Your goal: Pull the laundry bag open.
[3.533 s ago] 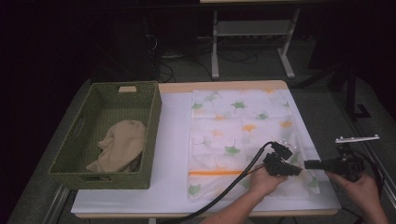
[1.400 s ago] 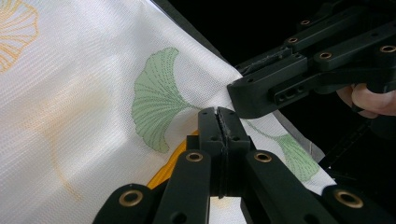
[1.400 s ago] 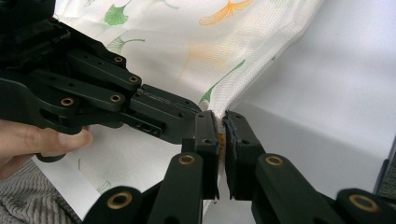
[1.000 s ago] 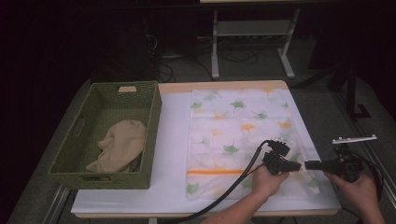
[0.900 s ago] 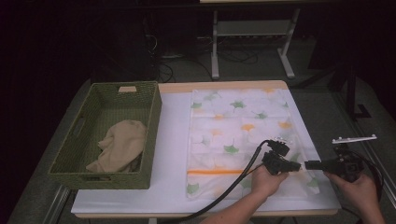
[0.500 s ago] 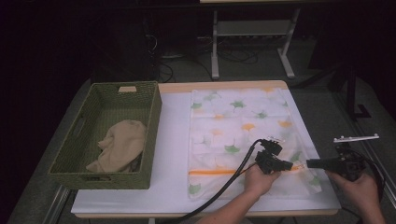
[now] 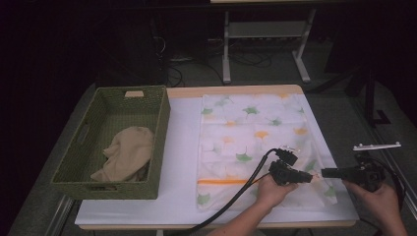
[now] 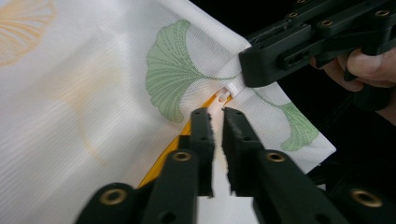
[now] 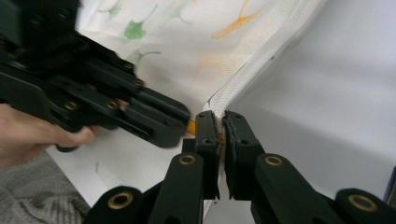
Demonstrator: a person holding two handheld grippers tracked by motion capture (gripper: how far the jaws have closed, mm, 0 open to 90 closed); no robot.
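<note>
Jaws of right gripper (image 9: 220,122) clamped on mesh bag (image 9: 196,51) edge.

A green woven basket (image 7: 118,142) sits on the left of a white-covered table (image 7: 182,162) with a light wooden edge. Inside the basket lies a crumpled beige cloth (image 7: 128,153). Beyond the table, on a dark floor, stand the white legs of a metal stand (image 7: 265,37) among loose cables (image 7: 177,73).
</note>
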